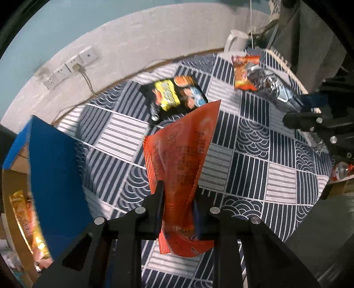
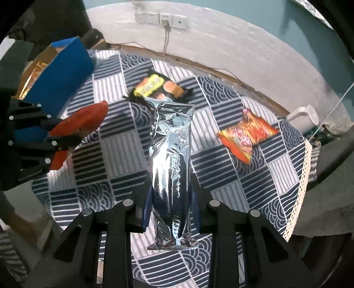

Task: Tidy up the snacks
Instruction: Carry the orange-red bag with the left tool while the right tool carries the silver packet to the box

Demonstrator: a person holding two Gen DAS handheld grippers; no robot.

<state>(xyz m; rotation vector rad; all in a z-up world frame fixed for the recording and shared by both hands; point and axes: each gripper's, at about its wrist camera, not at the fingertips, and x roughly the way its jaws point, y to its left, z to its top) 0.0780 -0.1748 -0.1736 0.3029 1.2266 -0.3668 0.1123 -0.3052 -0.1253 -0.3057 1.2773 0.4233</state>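
My left gripper (image 1: 178, 197) is shut on an orange snack bag (image 1: 183, 150), held off the patterned tablecloth (image 1: 247, 168). In the right wrist view the same orange snack bag (image 2: 81, 121) shows at the left, clamped in that left gripper (image 2: 58, 130). My right gripper (image 2: 170, 192) is shut on a long silver foil packet (image 2: 170, 159) that hangs lengthwise between its fingers. The left wrist view catches the right gripper (image 1: 296, 115) at the right edge with the silver foil packet (image 1: 270, 82) in it. A black snack bag (image 1: 174, 93) (image 2: 159, 88) and an orange-red bag (image 2: 247, 135) (image 1: 243, 71) lie flat on the cloth.
A blue-sided cardboard box (image 1: 55, 168) (image 2: 62, 75) stands at the left with yellow packets inside. A white kettle (image 2: 305, 119) (image 1: 235, 42) sits by the wall at the far right corner. Wall sockets (image 2: 162, 18) with a plugged cable run along the white wall. The cloth's fringed edge (image 2: 303, 177) marks the table's right side.
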